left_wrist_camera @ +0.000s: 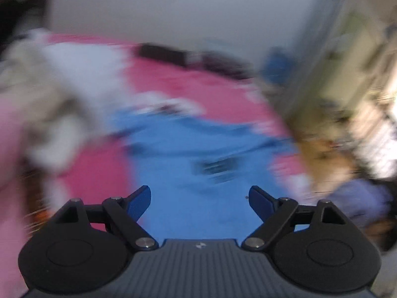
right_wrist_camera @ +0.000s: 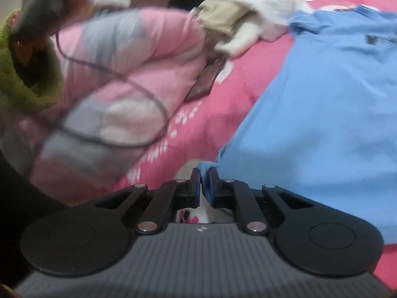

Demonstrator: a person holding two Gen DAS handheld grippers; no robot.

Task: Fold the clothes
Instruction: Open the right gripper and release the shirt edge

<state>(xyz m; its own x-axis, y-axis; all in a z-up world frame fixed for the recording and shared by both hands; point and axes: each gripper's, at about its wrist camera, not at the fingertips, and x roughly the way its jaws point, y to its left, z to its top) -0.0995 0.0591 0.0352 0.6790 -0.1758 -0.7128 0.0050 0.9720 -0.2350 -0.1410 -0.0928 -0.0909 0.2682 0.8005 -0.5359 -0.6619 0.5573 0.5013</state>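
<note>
- Nearest the lens in our left wrist view, our left claw (left_wrist_camera: pixel 199 198) stands spread wide with nothing between its blue pads, hovering over the near part of the blue shirt (left_wrist_camera: pixel 198 154).
- In that same view, which is heavily blurred, we make out a pile of white and beige clothes (left_wrist_camera: pixel 57 94) at far left, the pink bed cover (left_wrist_camera: pixel 198 84) beneath everything, and the shirt lying on it in the middle.
- In our right wrist view, our right claw (right_wrist_camera: pixel 204 182) is pressed together, pinching a corner of the blue shirt (right_wrist_camera: pixel 322 104) at its hem.
- At left there, a green sleeve (right_wrist_camera: pixel 22 79) shows beside a pink and grey quilt (right_wrist_camera: pixel 119 74) with a dark cable (right_wrist_camera: pixel 139 87) looping over it.
- Further right, the beige and white clothes (right_wrist_camera: pixel 238 17) sit heaped at the quilt's far end.
- The shirt spreads flat across the pink bed cover (right_wrist_camera: pixel 223 94), filling the right side.
</note>
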